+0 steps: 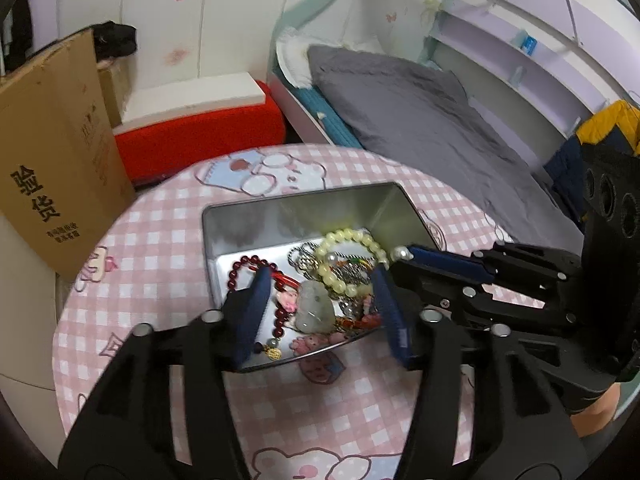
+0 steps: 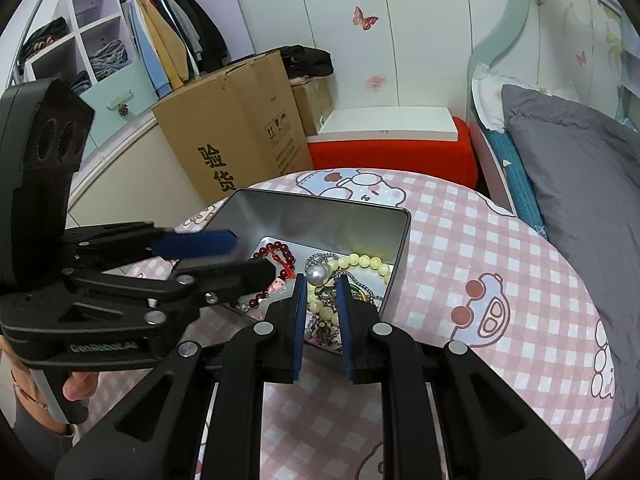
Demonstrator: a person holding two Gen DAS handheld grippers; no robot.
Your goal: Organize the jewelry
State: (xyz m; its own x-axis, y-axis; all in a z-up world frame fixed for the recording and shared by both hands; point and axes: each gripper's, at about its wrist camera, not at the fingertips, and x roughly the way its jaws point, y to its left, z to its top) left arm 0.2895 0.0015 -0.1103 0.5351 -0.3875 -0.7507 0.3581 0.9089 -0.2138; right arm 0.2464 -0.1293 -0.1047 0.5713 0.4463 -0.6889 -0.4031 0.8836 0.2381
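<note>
Now: metal tin point(image 1: 240, 224) on table point(image 1: 160, 240). Left gripper point(image 1: 320, 276) jaws wide, empty, over tin. Right gripper point(image 2: 321, 280) jaws part-open around pearl point(image 2: 316, 275); whether pinching, cannot tell. Advice: lift slowly, untangle from yellow bead bracelet point(image 2: 370, 262).

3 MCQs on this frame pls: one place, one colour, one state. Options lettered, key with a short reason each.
1. Where is the jewelry?
A. spread over the tablecloth
B. in the metal tin
C. on the bed

2. What colour is the bracelet leaning against the tin's right wall?
A. pale yellow
B. black
C. blue

3. How is the left gripper set?
A. shut on the red beads
B. out of view
C. open above the tin

Key:
1 B, all the pieces lie inside the tin.
2 A, its beads are pale yellow; the red beads lie at the tin's left.
3 C, its fingers stand wide apart with nothing between the pads.
</note>
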